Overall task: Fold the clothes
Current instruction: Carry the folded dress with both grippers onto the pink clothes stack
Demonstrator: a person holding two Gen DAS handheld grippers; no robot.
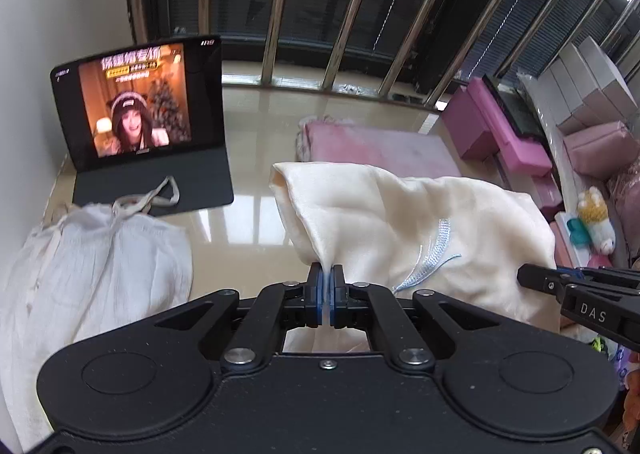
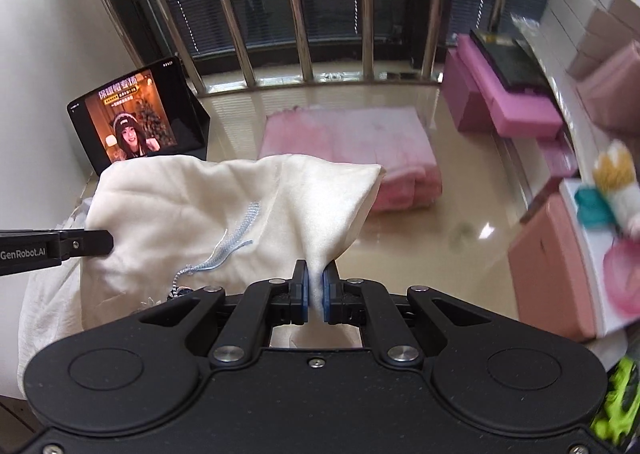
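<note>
A cream satin garment (image 1: 400, 222) with pale blue embroidery hangs bunched between my two grippers, above the glossy beige table (image 1: 248, 238). My left gripper (image 1: 328, 286) is shut on one of its edges. My right gripper (image 2: 316, 286) is shut on another edge of the same cream garment (image 2: 224, 206). The right gripper's side shows at the right of the left wrist view (image 1: 580, 294); the left gripper's side shows at the left of the right wrist view (image 2: 56, 246).
A white crinkled garment (image 1: 100, 262) lies at the left. A folded pink cloth (image 2: 352, 142) lies behind. A tablet (image 1: 140, 102) plays video at the back left. Pink boxes (image 2: 504, 94) and toys (image 2: 616, 182) line the right. Window bars (image 2: 300, 6) stand behind.
</note>
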